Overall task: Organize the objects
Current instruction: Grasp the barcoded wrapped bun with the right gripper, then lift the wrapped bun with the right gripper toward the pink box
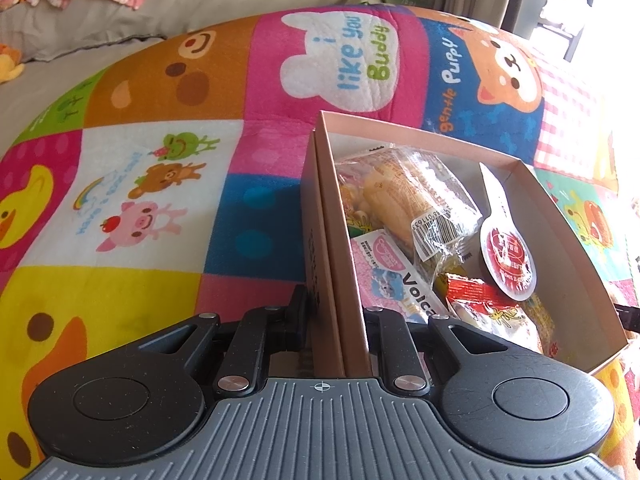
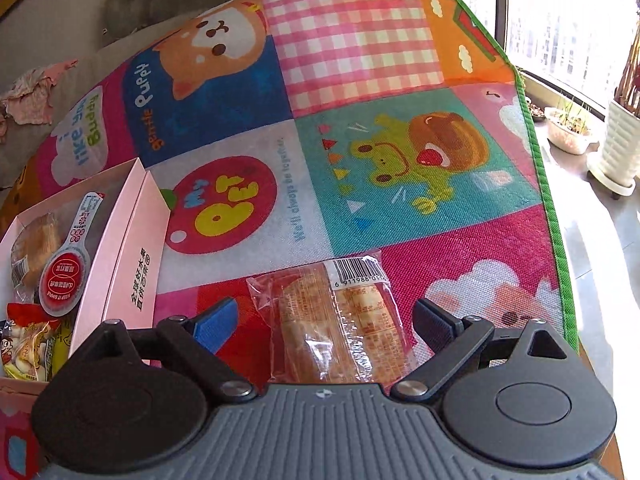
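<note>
Left wrist view: the left gripper [image 1: 334, 312] is pinched on the near side wall of a pink cardboard box [image 1: 532, 200], one finger outside the wall, the other inside. The box sits on a patchwork cartoon play mat [image 1: 160, 160] and holds wrapped snacks: a clear-wrapped cake [image 1: 404, 200] with a barcode, a small round jelly cup [image 1: 506, 260] with a red-and-white peel lid, a pink packet [image 1: 384, 268] with partly readable lettering, and a red-and-yellow candy packet [image 1: 492, 312]. The gripper body covers the box's near end, and glare washes out the right edge of the picture. What lies beneath the top snacks cannot be made out.

Right wrist view: the right gripper [image 2: 324, 320] has its fingers spread wide on either side of a second clear-wrapped cake [image 2: 340, 320] lying flat on the mat [image 2: 360, 80], just right of the box [image 2: 132, 248]. The pads stand clear of the wrapper. It is a golden-brown oblong cake in crinkled clear film with small print and a barcode at its far end. Its near end is hidden behind the gripper body, and the print is too small to read.
</note>
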